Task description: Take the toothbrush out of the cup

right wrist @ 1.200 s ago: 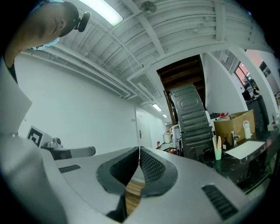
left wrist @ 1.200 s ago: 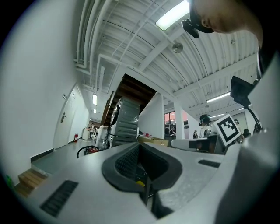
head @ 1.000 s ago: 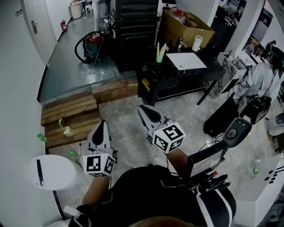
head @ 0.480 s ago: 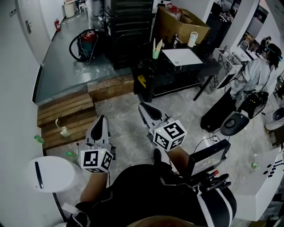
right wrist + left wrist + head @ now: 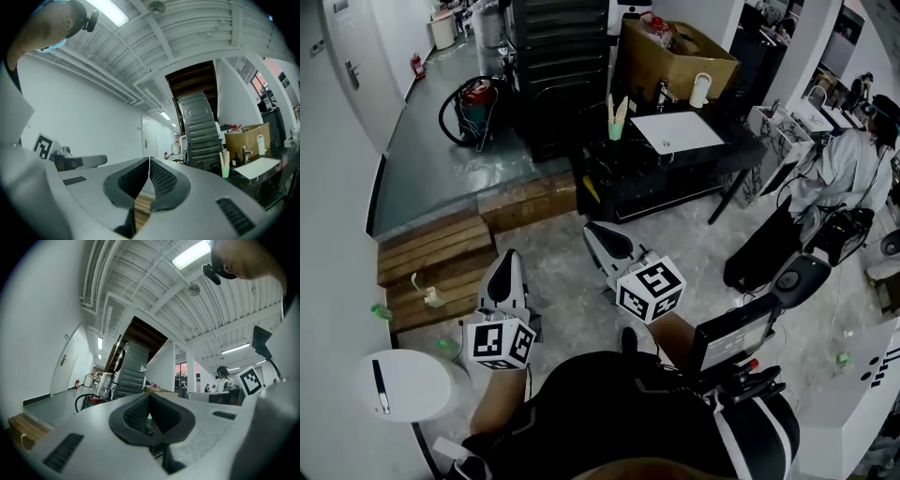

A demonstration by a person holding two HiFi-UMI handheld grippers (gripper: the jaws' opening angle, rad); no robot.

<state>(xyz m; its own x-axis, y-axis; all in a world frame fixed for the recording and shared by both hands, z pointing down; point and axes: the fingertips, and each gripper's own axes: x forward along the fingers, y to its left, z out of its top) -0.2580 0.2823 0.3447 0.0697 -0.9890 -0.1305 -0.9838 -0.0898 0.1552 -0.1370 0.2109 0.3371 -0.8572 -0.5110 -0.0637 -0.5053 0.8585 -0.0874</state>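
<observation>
A black table (image 5: 724,159) stands across the grey floor, well apart from the person, with a cardboard box (image 5: 675,58) behind it. Nearer the person, the left gripper (image 5: 509,258) and the right gripper (image 5: 593,232) point towards the table, each with its jaws pressed together on nothing. The green cup (image 5: 615,130) stands at the table's left end, with the toothbrush (image 5: 621,108) upright inside it.
</observation>
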